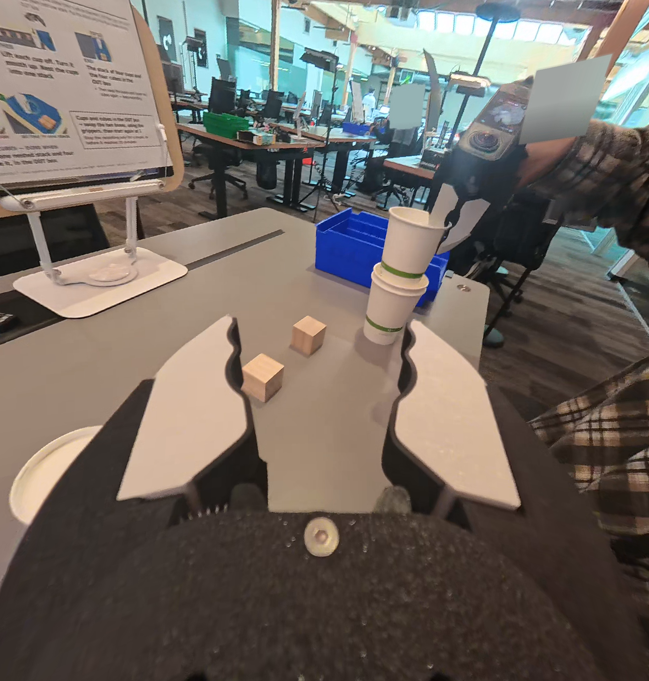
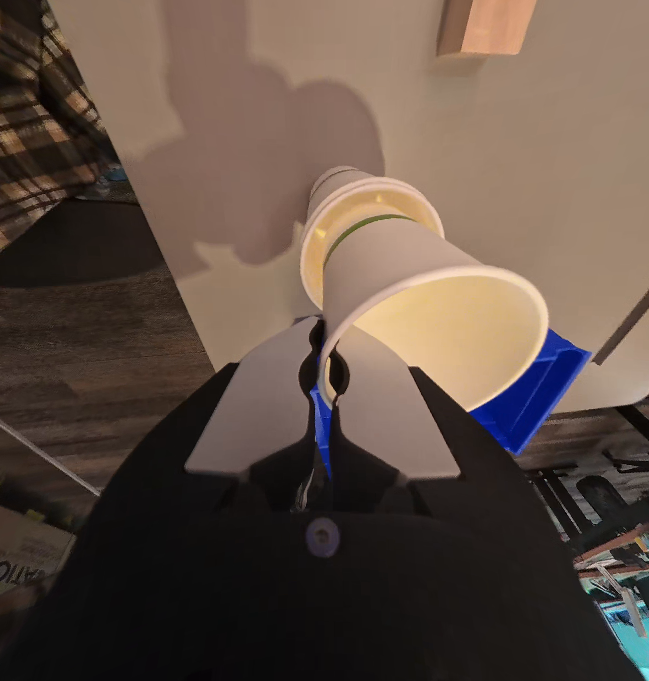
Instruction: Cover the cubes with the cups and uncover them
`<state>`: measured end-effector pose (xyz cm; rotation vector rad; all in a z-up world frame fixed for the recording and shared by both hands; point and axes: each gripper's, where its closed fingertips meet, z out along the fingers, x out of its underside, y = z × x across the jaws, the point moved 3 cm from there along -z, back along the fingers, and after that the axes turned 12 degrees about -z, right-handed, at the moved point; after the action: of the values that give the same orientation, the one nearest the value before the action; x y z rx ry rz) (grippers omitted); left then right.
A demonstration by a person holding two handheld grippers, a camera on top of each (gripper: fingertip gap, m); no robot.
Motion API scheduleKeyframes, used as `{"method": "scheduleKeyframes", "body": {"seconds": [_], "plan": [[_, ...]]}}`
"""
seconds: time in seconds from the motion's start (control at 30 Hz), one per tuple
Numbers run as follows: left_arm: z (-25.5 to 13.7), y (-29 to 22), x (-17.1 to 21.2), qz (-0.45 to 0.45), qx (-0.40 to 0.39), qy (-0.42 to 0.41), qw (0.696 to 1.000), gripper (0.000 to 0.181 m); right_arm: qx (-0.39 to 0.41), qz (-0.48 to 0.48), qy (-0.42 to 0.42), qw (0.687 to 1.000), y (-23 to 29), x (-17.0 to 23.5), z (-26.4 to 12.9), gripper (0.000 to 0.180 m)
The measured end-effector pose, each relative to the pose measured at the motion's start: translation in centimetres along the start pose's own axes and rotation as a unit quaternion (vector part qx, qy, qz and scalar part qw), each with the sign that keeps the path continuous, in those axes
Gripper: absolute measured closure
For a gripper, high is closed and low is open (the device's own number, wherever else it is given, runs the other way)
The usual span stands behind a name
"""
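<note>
Two wooden cubes (image 1: 263, 376) (image 1: 309, 334) sit uncovered on the grey table (image 1: 94, 368), between and just beyond my open, empty left gripper (image 1: 317, 339). A short stack of white paper cups (image 1: 388, 309) with green bands stands mouth up at the right. My right gripper (image 2: 326, 331) is shut on the rim of a white cup (image 2: 407, 272) whose base rests tilted inside the stack (image 2: 352, 206). The left wrist view shows that cup (image 1: 411, 239) and the right gripper (image 1: 454, 217) above it. One cube (image 2: 485, 25) shows at the top of the right wrist view.
A blue bin (image 1: 349, 239) stands behind the cup stack near the table's far right edge. A white stand (image 1: 94, 280) holding an instruction sheet is at the far left. A white round lid or cup rim (image 1: 46, 475) lies at the near left. A plaid-sleeved arm (image 1: 610, 177) reaches in from the right.
</note>
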<state>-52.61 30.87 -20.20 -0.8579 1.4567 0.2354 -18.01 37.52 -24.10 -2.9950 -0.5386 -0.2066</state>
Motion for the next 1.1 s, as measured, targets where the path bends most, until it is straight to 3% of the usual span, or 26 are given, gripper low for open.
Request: {"method": "scheduleKeyframes", "body": {"seconds": [0.03,0.1,0.27,0.37,0.57,0.67,0.77,0.97,1.1], "plan": [[-0.1,0.1,0.1,-0.001,-0.001,0.002,1.000,0.098,-0.006,0.001,-0.003,1.000,0.0,-0.2,0.6,0.179],[-0.3,0.3,0.2,-0.005,-0.001,0.004,1.000,0.098,-0.020,0.003,-0.007,1.000,0.1,-0.6,1.9,0.176],[-0.7,1.1,0.3,0.016,-0.036,0.012,0.999,0.097,0.008,0.004,-0.002,1.000,-0.3,-0.8,2.6,0.114],[-1.2,2.1,0.3,0.037,-0.074,0.022,0.996,0.096,0.050,0.019,-0.037,0.998,-0.7,-1.0,0.0,0.088],[-2.7,4.7,0.8,0.097,-0.164,0.128,0.973,0.085,0.163,0.070,-0.189,0.966,0.6,-2.0,-6.8,0.064],[-3.0,6.1,0.8,0.147,-0.193,0.256,0.936,0.075,0.174,0.082,-0.262,0.946,2.5,-2.6,-7.8,0.058],[-2.8,8.1,0.8,0.205,-0.202,0.394,0.873,0.073,0.162,0.087,-0.309,0.933,4.3,-2.8,-7.0,0.058],[-2.5,13.8,2.4,0.231,-0.200,0.581,0.755,0.069,0.139,0.103,-0.328,0.929,6.2,-1.9,-4.1,0.057],[-1.8,15.7,3.3,0.210,-0.187,0.609,0.742,0.064,0.131,0.110,-0.331,0.928,7.2,-1.0,-3.0,0.058]]}}
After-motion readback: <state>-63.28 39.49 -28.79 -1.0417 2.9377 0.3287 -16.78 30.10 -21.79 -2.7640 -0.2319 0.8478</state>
